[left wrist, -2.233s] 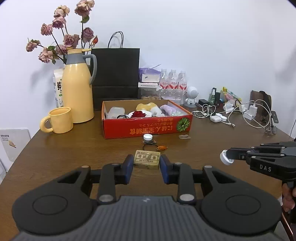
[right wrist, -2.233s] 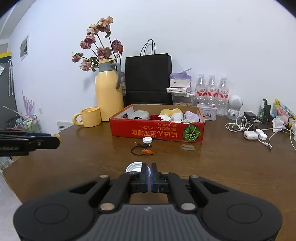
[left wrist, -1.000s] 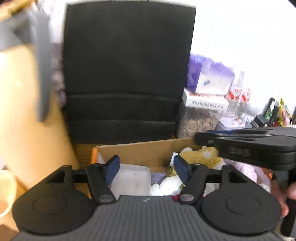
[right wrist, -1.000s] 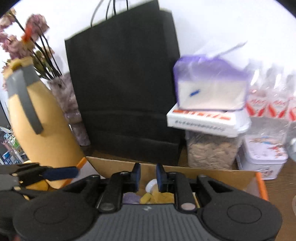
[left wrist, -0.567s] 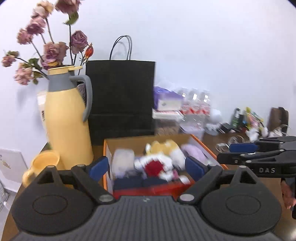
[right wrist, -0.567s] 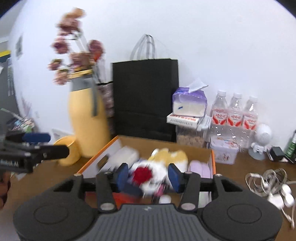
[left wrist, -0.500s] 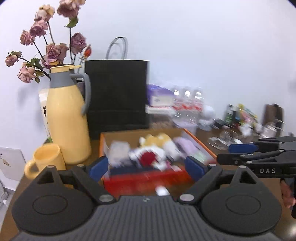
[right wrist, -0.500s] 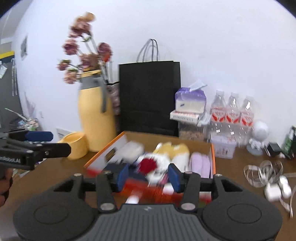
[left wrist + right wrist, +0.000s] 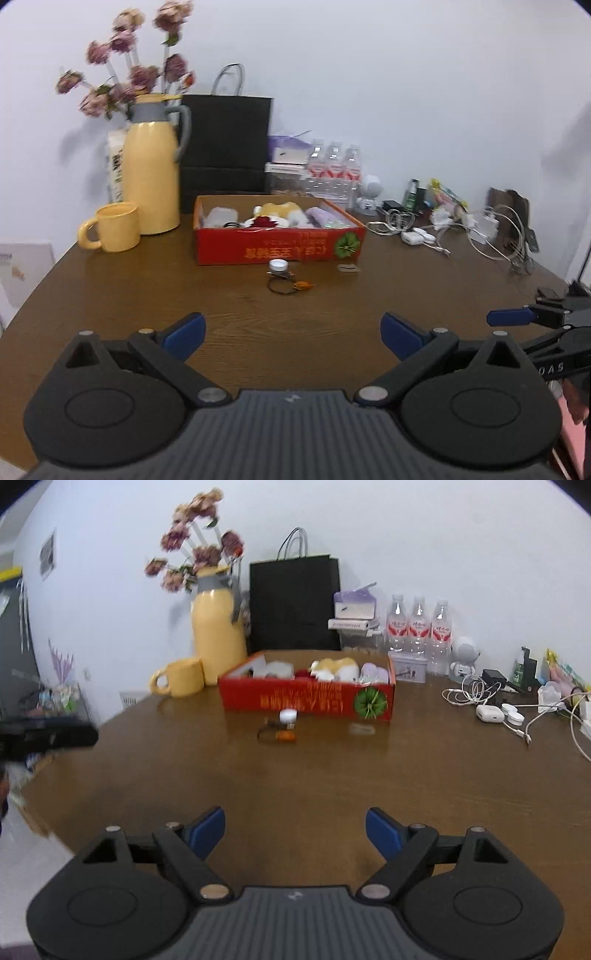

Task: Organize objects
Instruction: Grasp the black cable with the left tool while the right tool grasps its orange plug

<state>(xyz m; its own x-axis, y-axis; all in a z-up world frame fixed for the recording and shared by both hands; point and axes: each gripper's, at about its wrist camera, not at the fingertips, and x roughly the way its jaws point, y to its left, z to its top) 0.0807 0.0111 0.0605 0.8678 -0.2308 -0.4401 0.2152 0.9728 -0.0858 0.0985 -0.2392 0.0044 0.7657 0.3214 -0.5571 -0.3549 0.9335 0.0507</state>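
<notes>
From the left wrist view we hold the left gripper [image 9: 291, 334] over bare wood of the brown table [image 9: 147, 295], its blue-padded jaws spreading wider with nothing between them; the red cardboard box [image 9: 277, 251] sits well beyond it, already holding a plush toy, a red item and pale soft things; just in front of the box lie a small white cap [image 9: 277, 264], a dark wire ring with an orange tag [image 9: 290, 286] and a pale flat piece [image 9: 348, 268], all loose on the table; left of the box stand a yellow mug [image 9: 112, 228] and a yellow thermos jug [image 9: 150, 184], behind the box a black paper bag [image 9: 225, 147], and right of the box a tangle of white cables [image 9: 443, 229]; the right gripper [image 9: 517, 321] juts in far to the right of the box.

From the right wrist view our right gripper [image 9: 295, 830] also hangs over bare table, jaws parting and empty; the red box [image 9: 306, 698] lies far ahead, with the cap [image 9: 288, 715] and tagged ring [image 9: 279, 734] just before its front wall; water bottles [image 9: 419, 627] stand right of the box; the left gripper [image 9: 51, 734], blurred, shows far left of the box.
</notes>
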